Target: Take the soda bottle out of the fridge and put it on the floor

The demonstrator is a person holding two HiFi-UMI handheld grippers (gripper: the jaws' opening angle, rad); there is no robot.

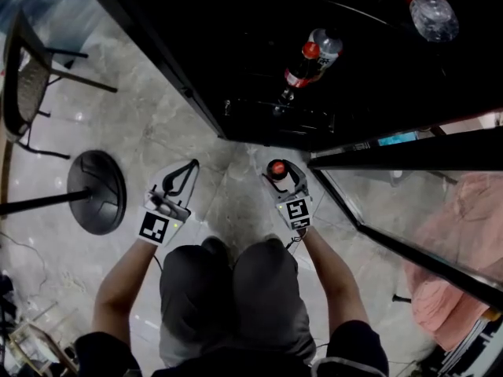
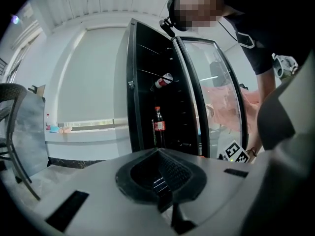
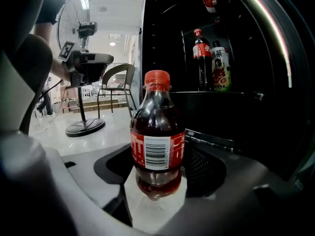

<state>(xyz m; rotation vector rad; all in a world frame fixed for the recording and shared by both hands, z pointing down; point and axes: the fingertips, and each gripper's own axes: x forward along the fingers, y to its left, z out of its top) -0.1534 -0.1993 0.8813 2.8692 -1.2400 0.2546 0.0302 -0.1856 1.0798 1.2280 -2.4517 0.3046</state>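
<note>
Floor [image 1: 157, 124]: pale marble.
Fridge [image 1: 236, 45]: black, door open, at 12 o'clock of the person; red-labelled bottles [image 3: 201, 58] on its shelves.
Fan base [image 1: 96, 191]: round, black, at 9 o'clock of the left gripper.
Left gripper [image 1: 191, 166]: jaws pressed together, nothing in them.
Right gripper [image 1: 281, 173]: pinching the soda bottle [image 3: 157, 141], upright, outside the fridge, over the floor.
Label [image 3: 157, 152]: red, white barcode; wording too small to read.

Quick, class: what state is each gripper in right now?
Left gripper: closed, holding nothing.
Right gripper: closed on the soda bottle.
</note>
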